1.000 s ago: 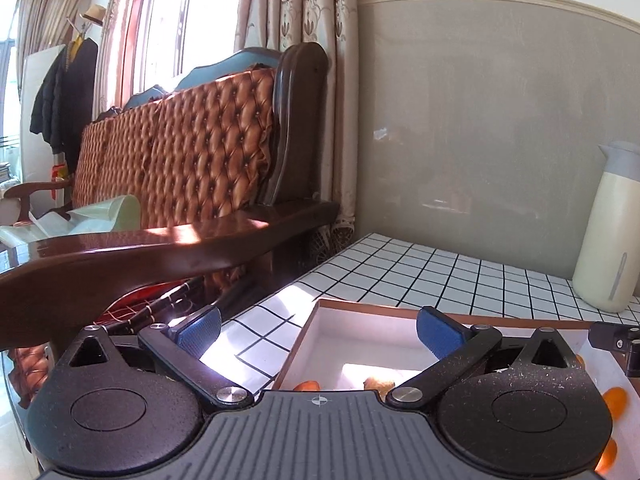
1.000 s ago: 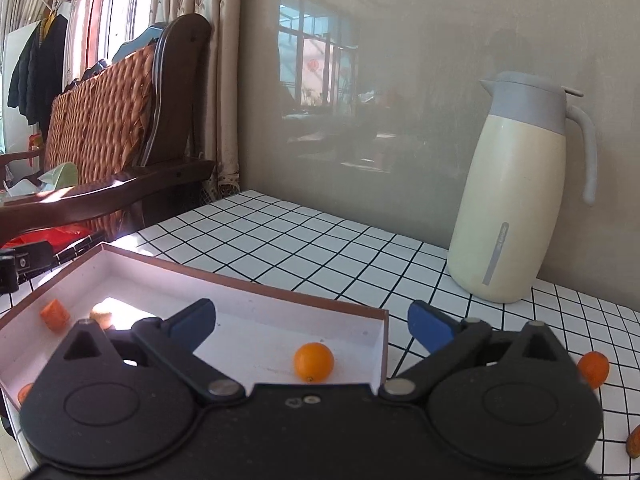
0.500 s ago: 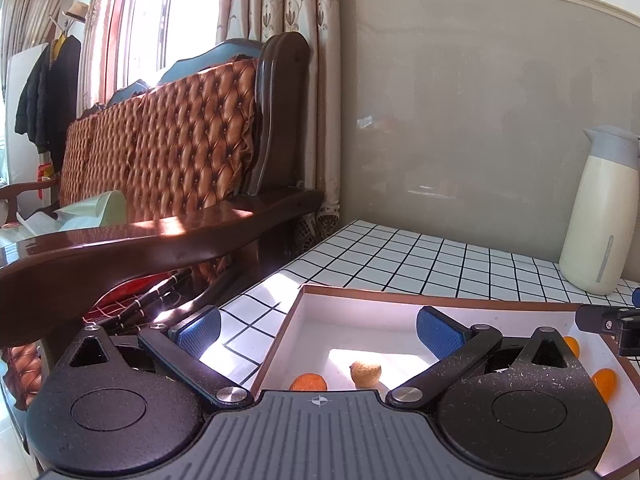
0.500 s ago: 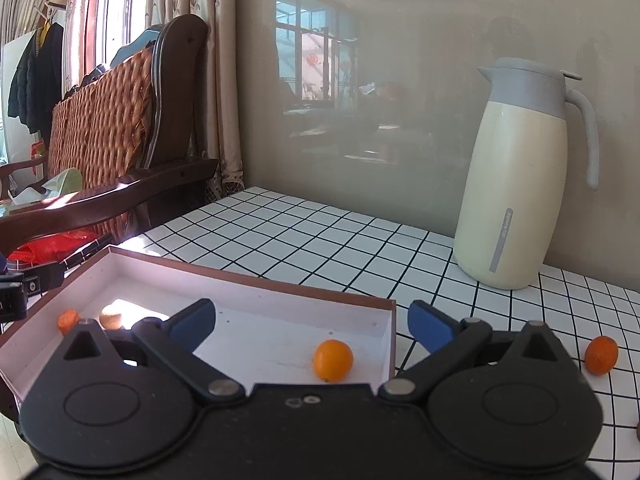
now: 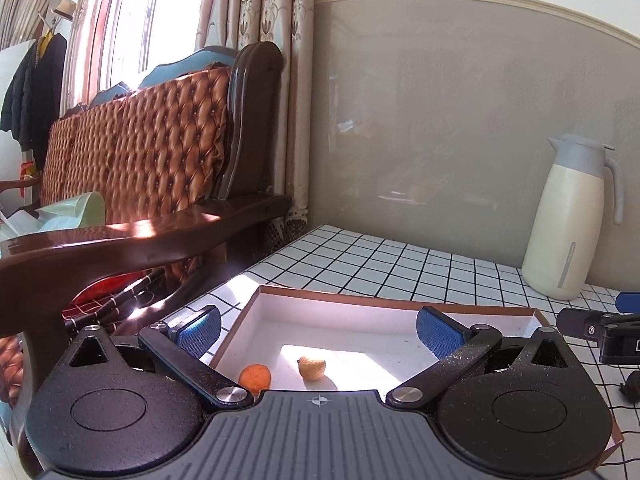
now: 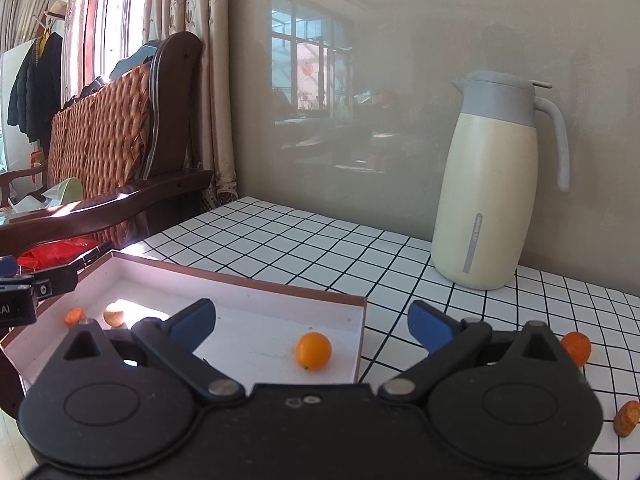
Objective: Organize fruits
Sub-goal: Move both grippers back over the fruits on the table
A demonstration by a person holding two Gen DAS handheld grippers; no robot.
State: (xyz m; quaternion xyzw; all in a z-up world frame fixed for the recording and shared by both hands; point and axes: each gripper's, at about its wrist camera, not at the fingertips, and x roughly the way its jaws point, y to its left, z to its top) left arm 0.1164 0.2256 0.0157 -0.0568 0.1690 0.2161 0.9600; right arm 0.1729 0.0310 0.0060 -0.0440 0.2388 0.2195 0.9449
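From the left wrist view, the left gripper (image 5: 318,330) hangs over the near end of a shallow white box (image 5: 400,307) with a brown rim, its blue-padded fingers (image 5: 199,330) spread wide with nothing between them. Inside the box, in a patch of sunlight, lie an orange piece of fruit (image 5: 255,376) and, just beside it, a pale tan fruit (image 5: 312,367). The box sits on a white worktop (image 5: 380,264) with a black grid. A cream jug (image 5: 572,220) with a grey lid stands by the wall at the far right, and the tip of the right gripper (image 5: 600,330) shows at the right edge. A wooden sofa (image 5: 136,152) with a tufted brown back stands to the left, off the worktop.

From the right wrist view, the right gripper (image 6: 312,326) is likewise wide open and empty, one finger over the box (image 6: 240,284), the other over the worktop (image 6: 320,240). A round orange fruit (image 6: 313,351) rests in the near right corner of the box. The orange piece (image 6: 75,316) and the tan fruit (image 6: 114,314) lie at the far left end, near the left gripper's tip (image 6: 40,288). Outside the box, on the worktop to the right, sit another orange fruit (image 6: 578,348), partly hidden behind the finger arm, and an orange piece (image 6: 627,418) at the frame edge. The jug (image 6: 488,200) stands against the wall, well apart from the box.
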